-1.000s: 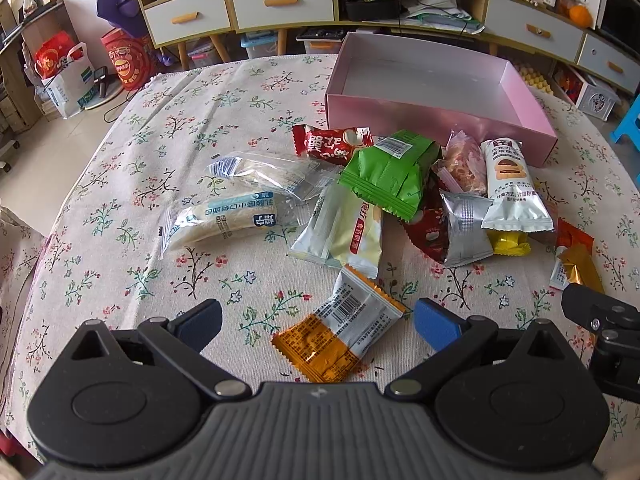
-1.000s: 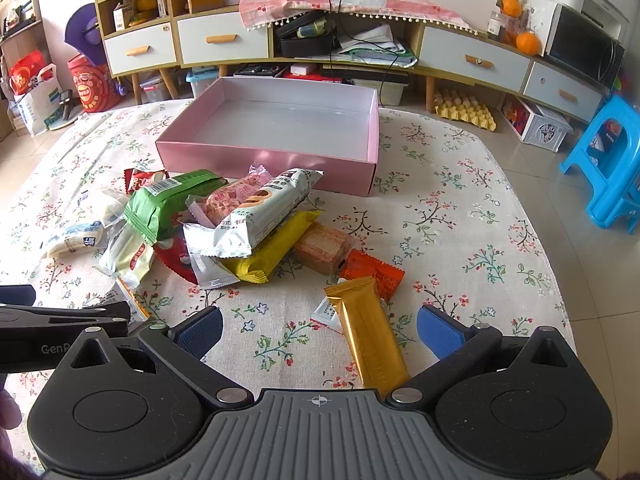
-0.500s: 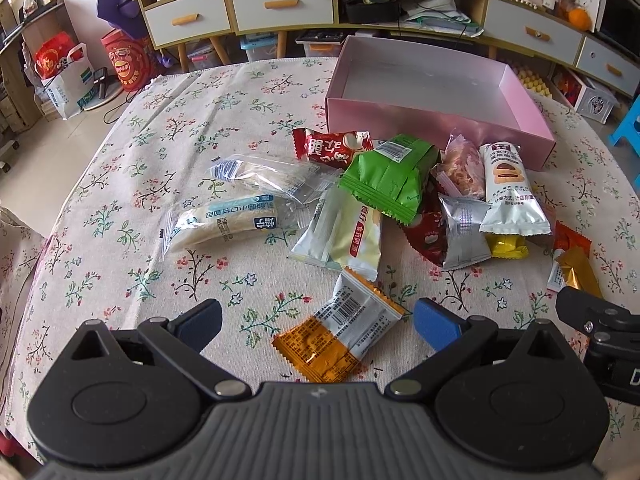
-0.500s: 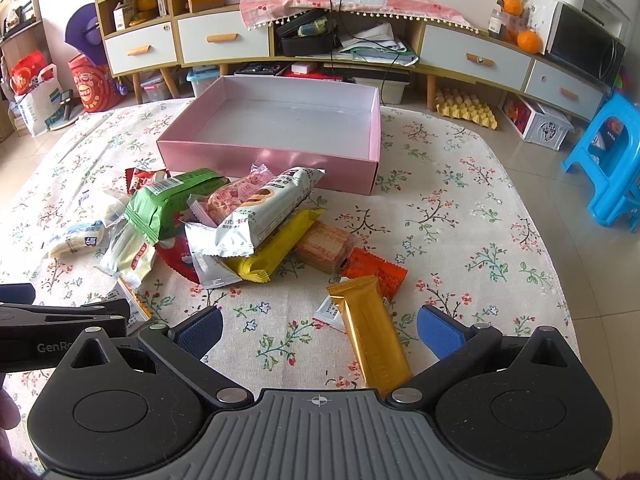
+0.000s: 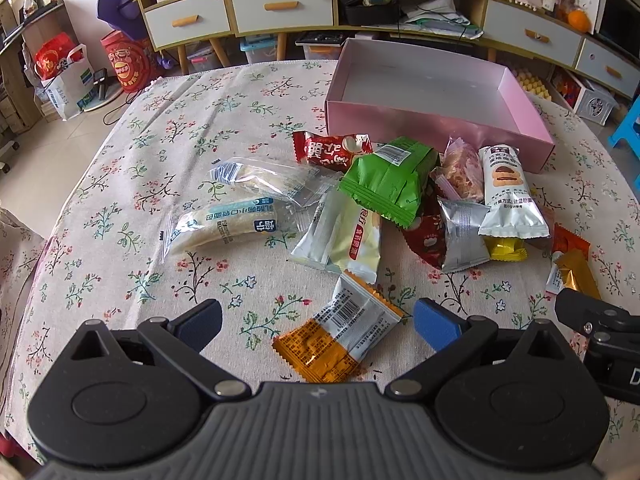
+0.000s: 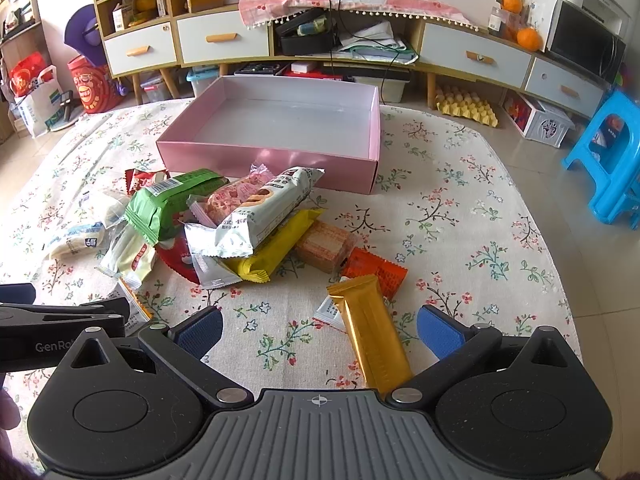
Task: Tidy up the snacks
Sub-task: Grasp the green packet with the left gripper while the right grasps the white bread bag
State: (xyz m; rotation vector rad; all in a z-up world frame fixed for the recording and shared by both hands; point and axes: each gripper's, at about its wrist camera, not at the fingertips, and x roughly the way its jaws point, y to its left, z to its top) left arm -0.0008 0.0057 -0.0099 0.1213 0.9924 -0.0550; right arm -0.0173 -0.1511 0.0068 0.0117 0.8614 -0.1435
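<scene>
Both pairs of jaws are standing spread wide and gripping nothing, because I am lining each one up over its own packet before closing. Between the blue pads of my left gripper (image 5: 316,318) the orange-and-white packet (image 5: 340,330) is lying flat on the flowered tablecloth (image 5: 120,168), barcode up, apart from the pile, which makes it the easy first pick on that side. My right gripper (image 6: 318,328) is hovering the same way over the gold bar (image 6: 370,330), which is pointing toward 12 o'clock, its far end touching the orange wrapper (image 6: 376,270) at 1 o'clock; I am judging that I must take the bar alone. Farther out, toward 11 o'clock in the right view, the heap is resting layer on layer: the yellow packet (image 6: 276,248) under the white cookie pack (image 6: 260,212), the green pack (image 6: 168,204) leaning beside them, so those are waiting until the loose ones are cleared. Beyond it all, at 12 o'clock, the pink box (image 6: 264,162) is sitting open and holding nothing, ready to receive the snacks.
</scene>
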